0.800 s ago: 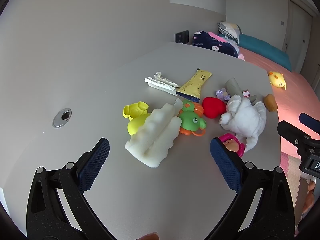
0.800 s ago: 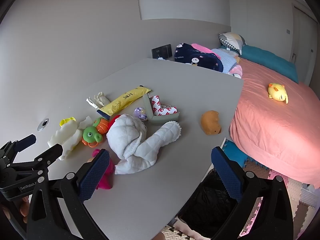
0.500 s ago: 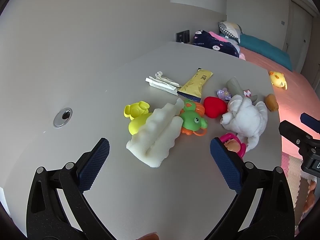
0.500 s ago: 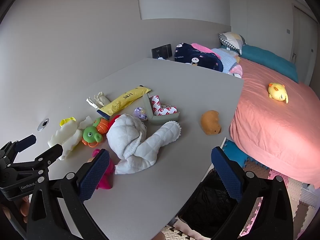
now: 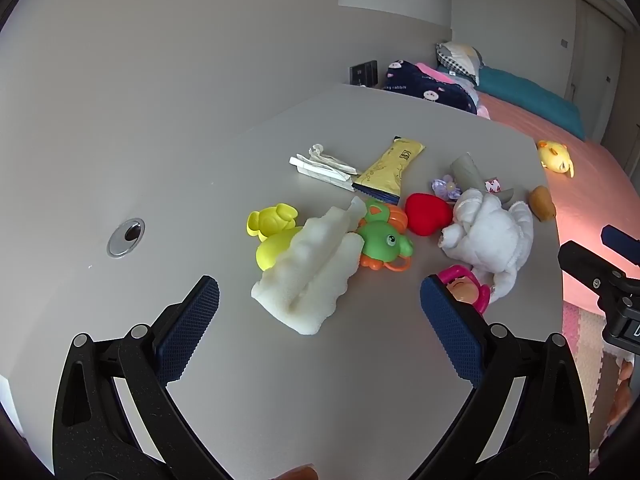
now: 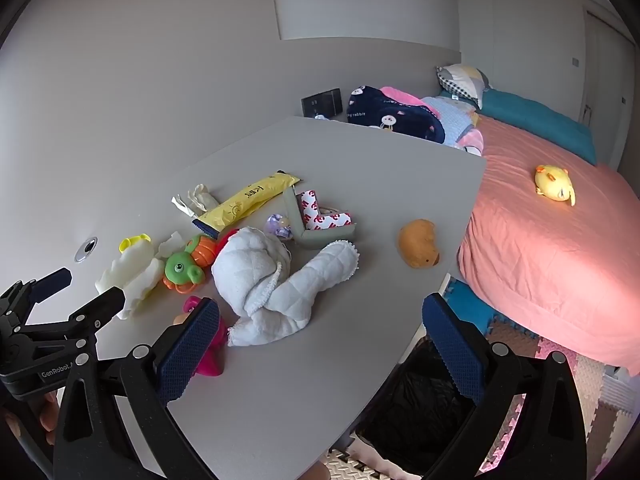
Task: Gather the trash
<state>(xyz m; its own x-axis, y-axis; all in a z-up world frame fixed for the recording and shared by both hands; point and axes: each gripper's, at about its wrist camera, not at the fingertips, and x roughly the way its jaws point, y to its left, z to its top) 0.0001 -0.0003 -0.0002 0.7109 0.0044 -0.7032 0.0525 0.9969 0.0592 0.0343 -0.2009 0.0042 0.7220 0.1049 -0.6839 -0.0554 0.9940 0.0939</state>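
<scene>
My left gripper [image 5: 320,330] is open and empty, above the grey table [image 5: 240,380], just short of a white foam piece [image 5: 310,276]. My right gripper [image 6: 320,344] is open and empty near the table's right edge, above a white cloth [image 6: 272,280]. A yellow wrapper [image 5: 390,172] and a crumpled white wrapper [image 5: 324,164] lie farther back. The yellow wrapper [image 6: 248,200], the white wrapper [image 6: 196,200] and a grey corner guard with red-printed tape [image 6: 320,220] show in the right wrist view. A black-lined trash bin [image 6: 420,420] stands on the floor below the table edge.
Toys lie among the trash: a yellow duck [image 5: 276,232], a green and orange turtle [image 5: 384,240], a red heart [image 5: 426,214], a pink toy [image 5: 466,292], a brown plush [image 6: 418,244]. A pink bed [image 6: 560,240] stands to the right. A cable hole [image 5: 126,236] is in the table.
The left gripper view has shifted very slightly; the objects sit a touch lower and to the right. The right gripper has not moved. Both stay open.
</scene>
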